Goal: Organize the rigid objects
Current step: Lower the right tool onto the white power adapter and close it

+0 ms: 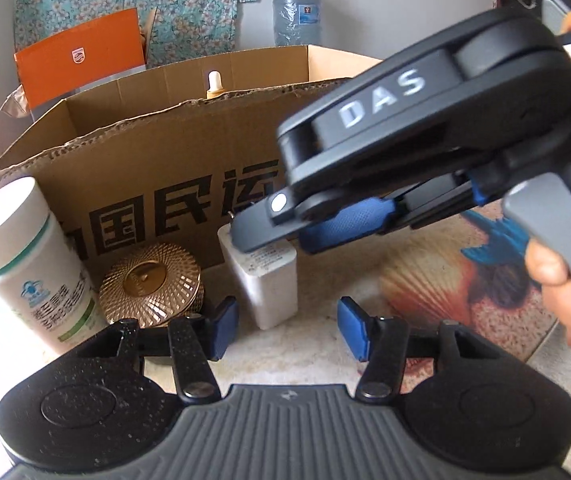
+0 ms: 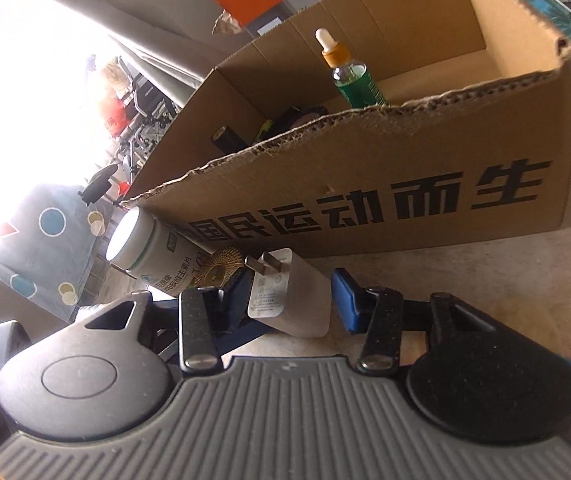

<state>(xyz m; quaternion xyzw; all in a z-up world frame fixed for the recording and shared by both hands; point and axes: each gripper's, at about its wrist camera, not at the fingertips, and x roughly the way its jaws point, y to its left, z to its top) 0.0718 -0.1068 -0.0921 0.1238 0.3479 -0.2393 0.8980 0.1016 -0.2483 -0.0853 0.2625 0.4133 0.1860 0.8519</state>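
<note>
I count one white charger (image 2: 291, 300) between my right gripper's (image 2: 289, 300) spread fingers, one bottle (image 1: 25, 264), one gold lid (image 1: 151, 282), one box (image 2: 405, 200), my left gripper (image 1: 287, 328) apart, empty.

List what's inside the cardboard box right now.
In the cardboard box: an upright green dropper bottle and some dark items by the near wall, too covered to identify. That wall hides the rest of the floor.

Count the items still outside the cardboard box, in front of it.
3. The white bottle stands at the left, the gold ribbed lid sits beside it, and the white charger lies between the right gripper fingers. Others may be hidden.
</note>
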